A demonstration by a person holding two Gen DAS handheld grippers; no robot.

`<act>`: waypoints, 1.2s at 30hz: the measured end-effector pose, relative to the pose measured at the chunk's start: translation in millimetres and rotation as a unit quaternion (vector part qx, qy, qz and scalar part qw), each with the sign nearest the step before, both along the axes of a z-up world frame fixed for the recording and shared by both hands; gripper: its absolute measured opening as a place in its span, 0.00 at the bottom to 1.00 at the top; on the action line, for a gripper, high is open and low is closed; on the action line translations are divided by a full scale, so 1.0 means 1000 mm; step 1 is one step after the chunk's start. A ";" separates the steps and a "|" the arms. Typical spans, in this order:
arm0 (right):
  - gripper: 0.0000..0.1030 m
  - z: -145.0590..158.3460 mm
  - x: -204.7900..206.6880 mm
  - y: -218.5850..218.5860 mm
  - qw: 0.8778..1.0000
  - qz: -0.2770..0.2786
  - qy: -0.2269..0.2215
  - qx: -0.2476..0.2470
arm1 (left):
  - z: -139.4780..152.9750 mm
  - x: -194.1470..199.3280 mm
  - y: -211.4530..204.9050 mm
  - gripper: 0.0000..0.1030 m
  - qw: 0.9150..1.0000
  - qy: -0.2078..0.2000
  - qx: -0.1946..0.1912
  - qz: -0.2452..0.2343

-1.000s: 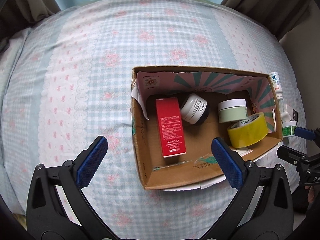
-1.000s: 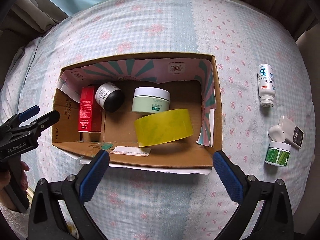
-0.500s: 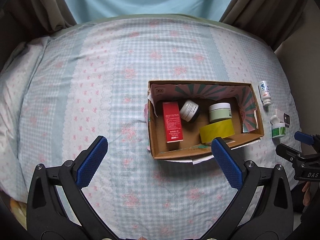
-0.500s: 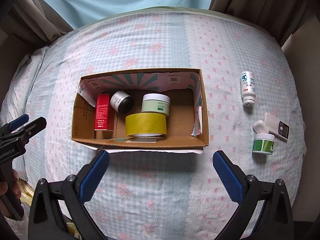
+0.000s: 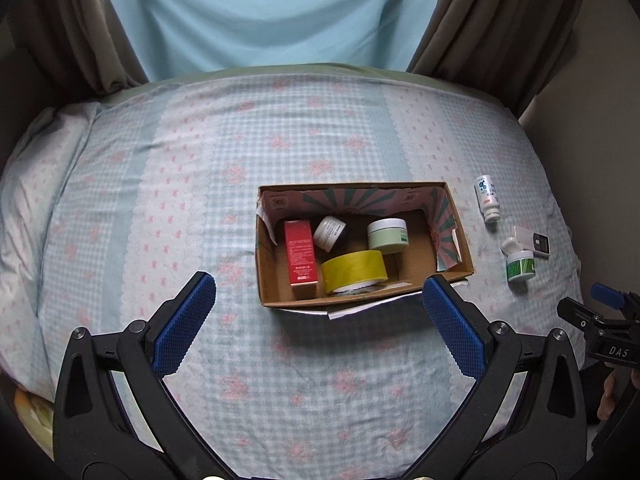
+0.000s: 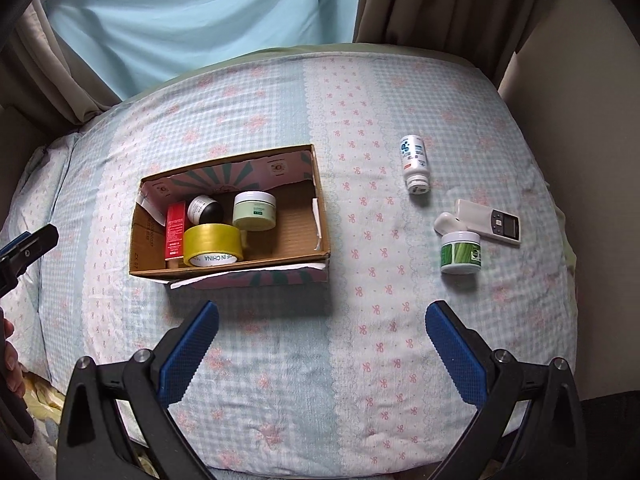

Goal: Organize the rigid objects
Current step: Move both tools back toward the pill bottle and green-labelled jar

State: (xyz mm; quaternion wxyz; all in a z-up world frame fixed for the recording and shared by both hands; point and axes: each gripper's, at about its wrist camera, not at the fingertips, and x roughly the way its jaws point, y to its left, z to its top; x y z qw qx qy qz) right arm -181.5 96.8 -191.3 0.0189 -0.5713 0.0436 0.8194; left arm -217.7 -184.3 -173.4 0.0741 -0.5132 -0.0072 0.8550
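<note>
An open cardboard box (image 5: 454, 216) (image 6: 322, 216) sits on the bed. It holds a red carton (image 5: 301, 256) (image 6: 174, 230), a black-and-white jar (image 5: 330, 233) (image 6: 205, 209), a pale green jar (image 5: 388, 234) (image 6: 255, 210) and a yellow tape roll (image 5: 354, 272) (image 6: 213, 245). Right of the box lie a white bottle (image 5: 487, 197) (image 6: 413, 163), a white device (image 5: 530, 240) (image 6: 486, 226) and a green-labelled jar (image 5: 520, 266) (image 6: 461, 253). My left gripper (image 5: 316, 324) is open and empty, held back from the box. My right gripper (image 6: 322, 354) is open and empty, above bare bedding.
The bed has a blue checked cover (image 5: 200, 184) (image 6: 360, 320) with pink flowers. A pale blue curtain (image 5: 272, 12) and brown drapes (image 5: 480, 16) hang behind it. The bed's right edge meets a beige wall (image 6: 580, 80).
Both grippers have pulled back and up from the box, so it looks much smaller. The right view has shifted right toward the loose items. Both grippers stay open.
</note>
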 end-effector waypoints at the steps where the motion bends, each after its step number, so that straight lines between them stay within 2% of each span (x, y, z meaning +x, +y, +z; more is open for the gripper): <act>1: 1.00 0.002 0.003 0.008 1.000 -0.006 0.003 -0.007 | 0.003 0.002 0.005 1.00 1.000 0.001 0.000 -0.002; 8: 1.00 -0.004 0.017 0.070 1.000 -0.017 0.003 -0.017 | 0.014 -0.001 0.067 1.00 1.000 0.006 0.007 -0.023; 12: 1.00 -0.018 0.020 0.118 0.999 -0.031 -0.007 -0.024 | 0.003 -0.022 0.116 1.00 0.999 -0.012 0.002 -0.047; 19: 1.00 -0.048 0.017 0.186 0.995 -0.069 -0.040 -0.065 | -0.022 -0.057 0.203 1.00 0.995 -0.050 -0.005 -0.091; 27: 1.00 -0.101 -0.009 0.236 0.988 -0.084 -0.067 -0.111 | -0.078 -0.116 0.301 1.00 0.984 -0.112 -0.011 -0.136; 30: 1.00 -0.124 -0.022 0.249 0.985 -0.086 -0.079 -0.127 | -0.100 -0.138 0.331 1.00 0.981 -0.133 -0.006 -0.143; 36: 1.00 -0.165 -0.048 0.263 0.979 -0.093 -0.098 -0.153 | -0.152 -0.177 0.388 1.00 0.972 -0.170 -0.020 -0.158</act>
